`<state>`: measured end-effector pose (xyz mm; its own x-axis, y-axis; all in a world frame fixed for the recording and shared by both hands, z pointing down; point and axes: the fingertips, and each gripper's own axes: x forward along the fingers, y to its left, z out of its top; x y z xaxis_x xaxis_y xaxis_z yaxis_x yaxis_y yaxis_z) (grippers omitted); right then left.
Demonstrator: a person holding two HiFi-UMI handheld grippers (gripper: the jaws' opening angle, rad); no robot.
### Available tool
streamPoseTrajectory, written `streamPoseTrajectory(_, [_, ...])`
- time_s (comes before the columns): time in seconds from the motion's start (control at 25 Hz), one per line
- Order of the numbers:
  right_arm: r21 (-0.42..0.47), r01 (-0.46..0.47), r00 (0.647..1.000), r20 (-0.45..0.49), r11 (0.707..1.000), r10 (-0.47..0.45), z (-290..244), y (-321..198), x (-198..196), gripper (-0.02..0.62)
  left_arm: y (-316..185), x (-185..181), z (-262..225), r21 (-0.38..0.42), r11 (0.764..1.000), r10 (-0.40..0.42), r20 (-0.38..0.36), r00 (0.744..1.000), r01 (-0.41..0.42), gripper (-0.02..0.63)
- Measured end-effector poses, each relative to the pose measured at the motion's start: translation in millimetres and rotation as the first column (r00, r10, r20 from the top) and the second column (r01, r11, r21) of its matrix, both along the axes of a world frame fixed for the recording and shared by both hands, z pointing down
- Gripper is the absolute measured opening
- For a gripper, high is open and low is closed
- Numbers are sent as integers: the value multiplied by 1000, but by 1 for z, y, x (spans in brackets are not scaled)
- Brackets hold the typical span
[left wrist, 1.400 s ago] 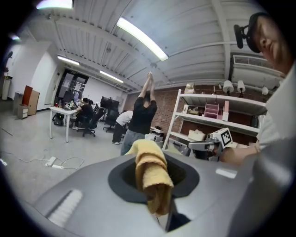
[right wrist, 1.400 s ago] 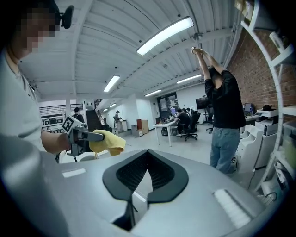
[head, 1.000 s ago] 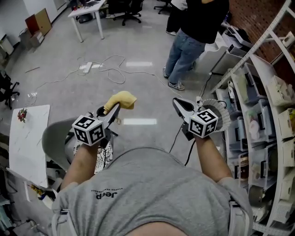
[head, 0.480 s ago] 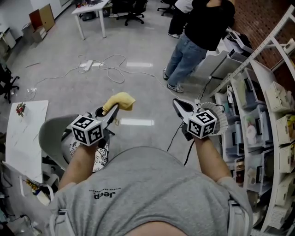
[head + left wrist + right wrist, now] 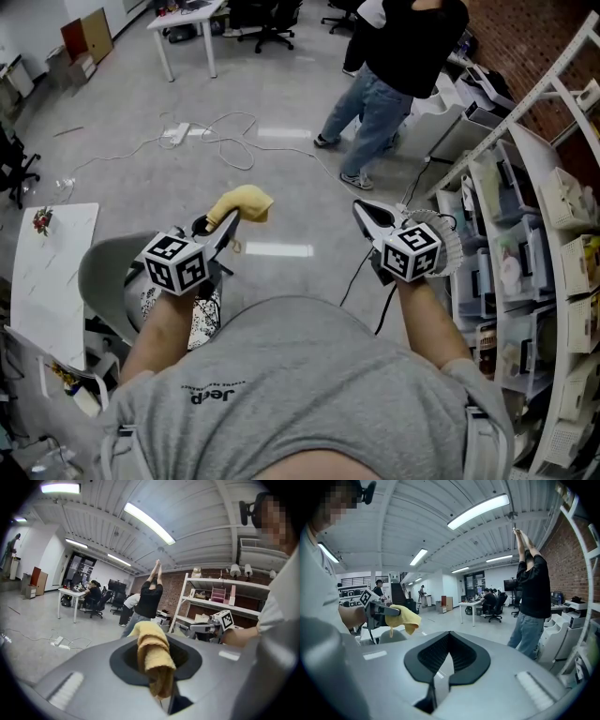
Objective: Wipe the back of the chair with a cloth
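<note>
A yellow cloth (image 5: 244, 201) hangs from the tip of my left gripper (image 5: 228, 225), which is shut on it and held in the air at waist height. In the left gripper view the cloth (image 5: 151, 651) drapes over the jaws and hides their tips. The grey chair (image 5: 101, 277) stands below and left of that gripper, partly hidden by my arm; the cloth is not touching it. My right gripper (image 5: 364, 214) is level with the left one, off to the right, its jaws together and holding nothing. The right gripper view shows the cloth (image 5: 405, 616) above the chair (image 5: 390, 637).
A person in a black top and jeans (image 5: 394, 84) stands ahead with arms raised. Metal shelving with bins (image 5: 534, 234) lines the right side. Cables (image 5: 220, 136) lie on the floor ahead. A white board (image 5: 47, 272) sits left of the chair.
Both grippers have stayed almost in place. The person ahead has stepped, legs now spread to the left. The view has shifted slightly.
</note>
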<state>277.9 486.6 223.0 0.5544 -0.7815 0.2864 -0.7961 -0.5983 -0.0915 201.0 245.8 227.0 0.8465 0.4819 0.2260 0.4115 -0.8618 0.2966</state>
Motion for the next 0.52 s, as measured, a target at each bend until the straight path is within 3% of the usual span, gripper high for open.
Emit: streamPoseTrajectory(0.52, [-13,10,1000,-15,1000,-10,0,-2,-4,-2,-3,-6,4,-11,1000,-8,3,1000,8,114])
